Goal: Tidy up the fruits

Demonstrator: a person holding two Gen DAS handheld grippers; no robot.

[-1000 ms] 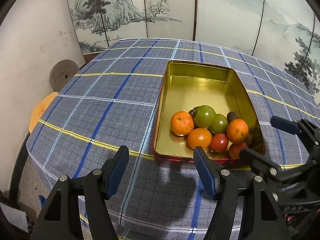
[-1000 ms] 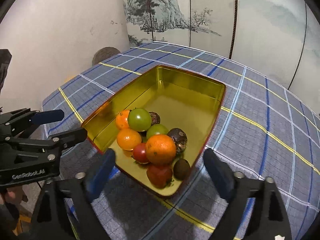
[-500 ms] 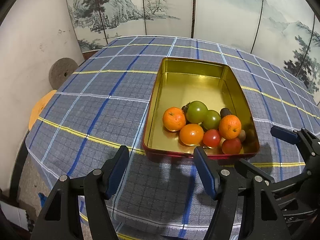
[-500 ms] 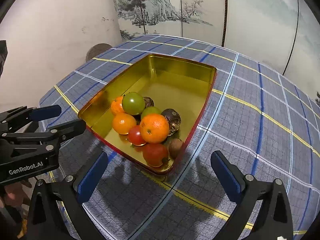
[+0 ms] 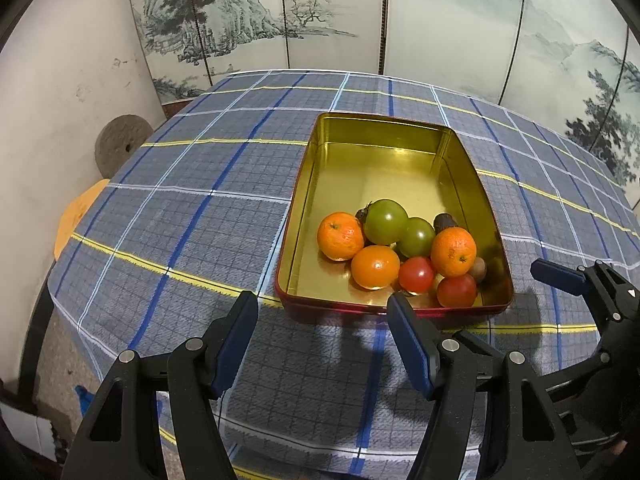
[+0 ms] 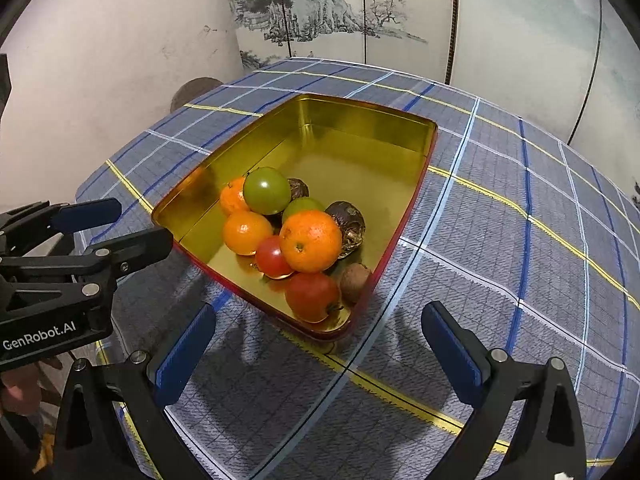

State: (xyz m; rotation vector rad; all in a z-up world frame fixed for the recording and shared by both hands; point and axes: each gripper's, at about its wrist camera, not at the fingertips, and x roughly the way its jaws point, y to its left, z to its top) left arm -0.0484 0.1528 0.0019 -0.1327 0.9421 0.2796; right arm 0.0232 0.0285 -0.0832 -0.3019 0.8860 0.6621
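A gold tin [image 5: 384, 124] with a red outside rests on the plaid tablecloth [image 5: 180, 216]. Piled at its near end are oranges [image 5: 340, 236], green tomatoes [image 5: 386, 222], red tomatoes [image 5: 456, 290], a brown kiwi [image 5: 478, 268] and a dark fruit [image 5: 444, 222]. My left gripper [image 5: 322, 340] hangs open and empty just short of the tin's near wall. In the right wrist view the tin [image 6: 360, 120] lies ahead with an orange [image 6: 310, 240] on top of the pile. My right gripper [image 6: 320, 344] is wide open before the tin's near corner, holding nothing.
The left gripper [image 6: 146, 222] shows at the left edge, held by a hand [image 6: 12, 392]. A painted folding screen [image 5: 440, 20] stands behind the table. A white wall, a round stone disc [image 5: 120, 148] and an orange seat [image 5: 76, 216] are on the left. The cloth drops off at the table's near edge.
The right gripper's jaws have spread wider and it has drawn back, so the tin's near corner no longer sits between its fingers. The left gripper has barely moved.
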